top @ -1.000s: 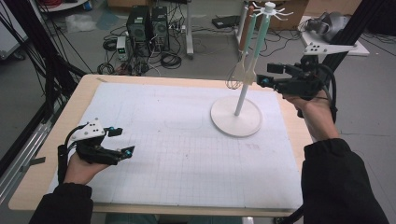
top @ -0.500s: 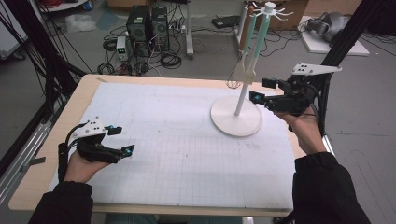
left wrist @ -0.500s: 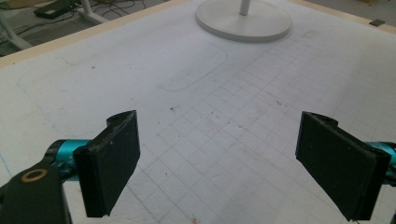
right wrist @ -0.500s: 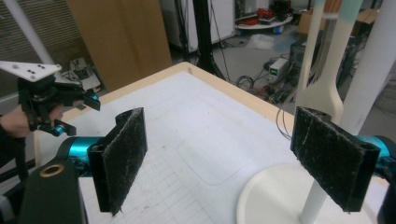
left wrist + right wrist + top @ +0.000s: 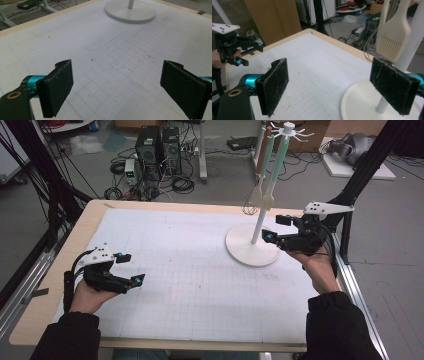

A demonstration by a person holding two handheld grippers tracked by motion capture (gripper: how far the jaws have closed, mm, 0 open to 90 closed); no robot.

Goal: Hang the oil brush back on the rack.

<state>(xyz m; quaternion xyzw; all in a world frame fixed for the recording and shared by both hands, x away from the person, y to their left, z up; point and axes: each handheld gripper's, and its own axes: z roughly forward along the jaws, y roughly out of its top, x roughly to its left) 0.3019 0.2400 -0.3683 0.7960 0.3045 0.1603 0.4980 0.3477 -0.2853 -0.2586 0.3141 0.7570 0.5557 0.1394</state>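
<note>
A: Report the work surface first.

B: A light wooden table carries a white gridded mat that covers most of its top. On the mat's far right portion stands a white utensil stand with a round disc base and an upright pole.

A: What hangs on the stand?

B: Long-handled kitchen utensils hang from hooks at the top of the pole. In the high view a pale green-handled utensil with a cream head hangs beside a brown-handled one. In the right gripper view a cream silicone basting brush hangs bristles down, just above the right-hand pad.

A: State the position of the right gripper.

B: The right gripper, black with teal fittings, is held just beside the stand's base on its right, pointing left toward the pole. Its jaws have just been opening and stand wide apart. No object lies between the pads; the pole and base rim lie beyond them.

A: And the left gripper?

B: The left gripper sits over the near left part of the mat, well apart from the stand. Its jaws have also just been opening and stand wide. Between them is bare mat only.
</note>
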